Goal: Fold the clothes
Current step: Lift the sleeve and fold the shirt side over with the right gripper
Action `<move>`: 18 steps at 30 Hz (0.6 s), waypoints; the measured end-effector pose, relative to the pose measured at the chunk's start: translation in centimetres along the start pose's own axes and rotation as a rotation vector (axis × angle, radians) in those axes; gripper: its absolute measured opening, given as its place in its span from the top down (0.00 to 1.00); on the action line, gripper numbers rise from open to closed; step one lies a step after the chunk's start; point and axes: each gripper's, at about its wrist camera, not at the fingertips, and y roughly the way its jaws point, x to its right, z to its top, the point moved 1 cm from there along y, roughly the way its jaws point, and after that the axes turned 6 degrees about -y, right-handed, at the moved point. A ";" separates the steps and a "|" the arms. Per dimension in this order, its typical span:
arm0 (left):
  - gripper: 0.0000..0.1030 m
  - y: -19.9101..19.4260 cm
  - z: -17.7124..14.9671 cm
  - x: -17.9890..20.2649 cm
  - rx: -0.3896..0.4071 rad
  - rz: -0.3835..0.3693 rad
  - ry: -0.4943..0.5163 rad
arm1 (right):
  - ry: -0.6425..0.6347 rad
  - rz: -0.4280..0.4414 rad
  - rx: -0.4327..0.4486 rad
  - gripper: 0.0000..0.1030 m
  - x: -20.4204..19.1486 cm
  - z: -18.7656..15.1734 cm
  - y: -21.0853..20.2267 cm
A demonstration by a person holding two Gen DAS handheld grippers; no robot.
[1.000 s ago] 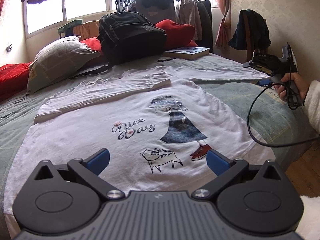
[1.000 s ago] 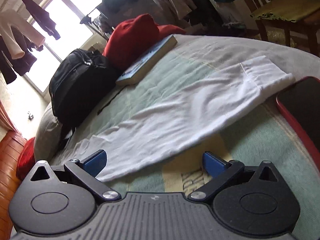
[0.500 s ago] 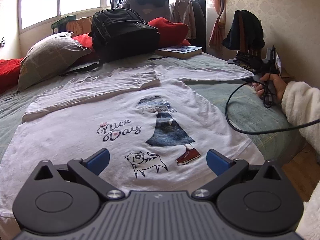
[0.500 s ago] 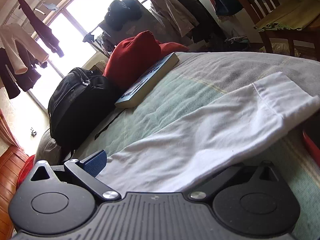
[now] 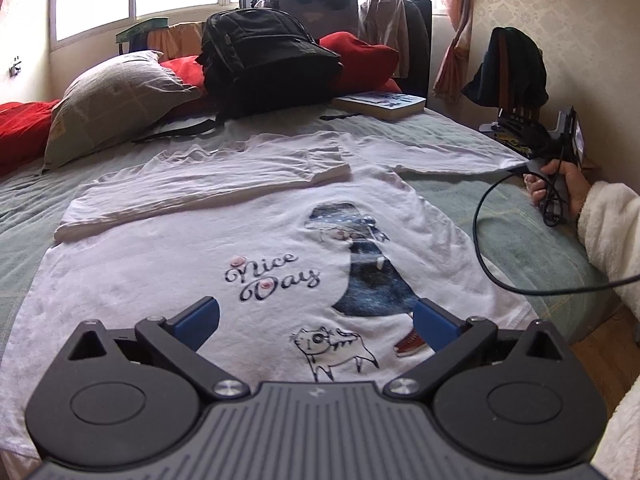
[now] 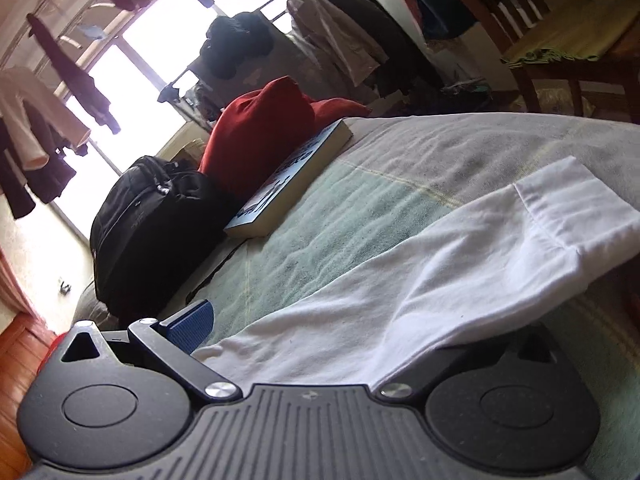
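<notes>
A white long-sleeved shirt (image 5: pixel 256 240) with a "Nice Day" print lies flat on the bed. Its left sleeve (image 5: pixel 200 184) is folded across the chest. Its right sleeve (image 5: pixel 448 154) stretches out to the bed's right edge. My left gripper (image 5: pixel 316 320) is open and empty above the shirt's lower hem. My right gripper (image 6: pixel 320 328) is open with the right sleeve (image 6: pixel 420 280) lying across it; the sleeve covers its right finger. The right gripper also shows at the sleeve's cuff in the left wrist view (image 5: pixel 528 166).
A black backpack (image 5: pixel 264 60), red cushions (image 5: pixel 360 60), a grey pillow (image 5: pixel 116 108) and a book (image 5: pixel 380 104) sit at the head of the bed. A chair (image 6: pixel 560 52) stands past the bed's right side. A black cable (image 5: pixel 484 236) hangs from the right gripper.
The right gripper has moved forward under the right sleeve, which now lies over its right finger. The left gripper has shifted a little over the shirt's hem.
</notes>
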 end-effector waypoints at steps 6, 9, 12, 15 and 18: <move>0.01 0.8 0.8 -1.4 -0.011 -0.006 -0.014 | 0.000 -0.038 0.008 0.00 -0.7 0.1 0.9; 0.01 1.1 1.1 -1.9 -0.020 -0.006 -0.018 | 0.043 -0.020 0.036 0.00 -0.6 0.4 1.0; 0.01 1.2 1.6 -2.5 -0.018 -0.008 -0.016 | 0.084 0.072 0.087 0.00 -1.2 0.6 -0.1; 0.01 1.5 2.2 -3.0 -0.016 -0.008 -0.013 | 0.087 0.110 0.102 0.00 -2.4 0.9 -0.6; 0.01 1.7 2.6 -3.4 -0.025 -0.016 -0.006 | 0.081 0.121 0.103 0.00 -3.8 1.1 -0.7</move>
